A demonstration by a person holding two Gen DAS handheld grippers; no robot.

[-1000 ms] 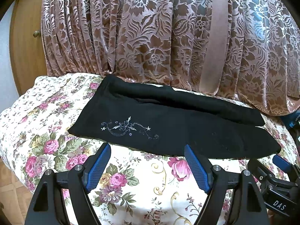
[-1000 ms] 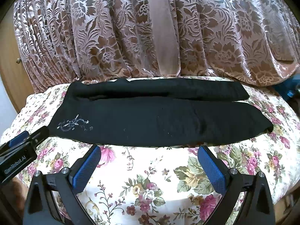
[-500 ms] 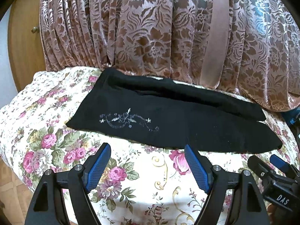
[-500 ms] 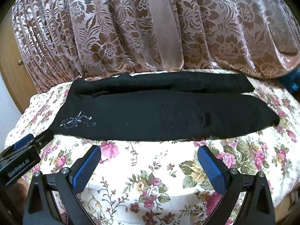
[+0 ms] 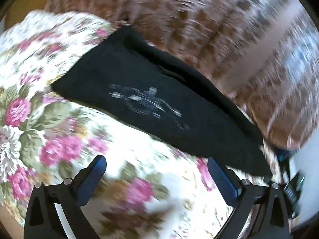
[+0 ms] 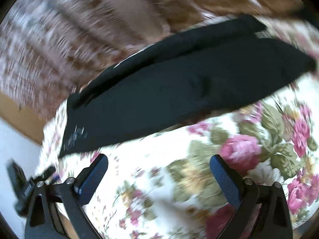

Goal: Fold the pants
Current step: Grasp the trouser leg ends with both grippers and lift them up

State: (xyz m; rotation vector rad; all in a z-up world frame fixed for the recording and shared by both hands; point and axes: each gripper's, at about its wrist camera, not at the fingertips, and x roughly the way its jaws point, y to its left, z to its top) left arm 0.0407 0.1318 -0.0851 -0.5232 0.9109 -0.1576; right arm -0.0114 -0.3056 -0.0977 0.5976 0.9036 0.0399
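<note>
Left wrist view, heavily blurred. Left gripper [image 5: 156, 170]: jaws spread wide, nothing between them, blue pads [image 5: 91, 179] over the floral cover [image 5: 65, 145], touching no cloth. Pants [image 5: 159, 107]: black, laid flat on the cover, running from far left to near right; pale embroidery [image 5: 147, 103] near the waist end. The right pad's tip sits just beside the pants' near edge; whether it touches cannot be told. Curtain [image 5: 209, 20]: brown patterned, hanging behind the pants. Part of the other gripper shows at the right edge, smeared.

Right wrist view, also blurred. Right gripper [image 6: 159, 169]: jaws wide apart, empty, blue pads [image 6: 225, 181] over the cover [image 6: 199, 169], apart from the pants. Pants [image 6: 179, 91]: one long dark band across the cover, embroidery [image 6: 76, 135] at the near-left end, leg ends at the far right; the legs lie one beside the other. Curtain [image 6: 69, 29]: behind. A dark gripper part shows at the lower left edge.
</note>
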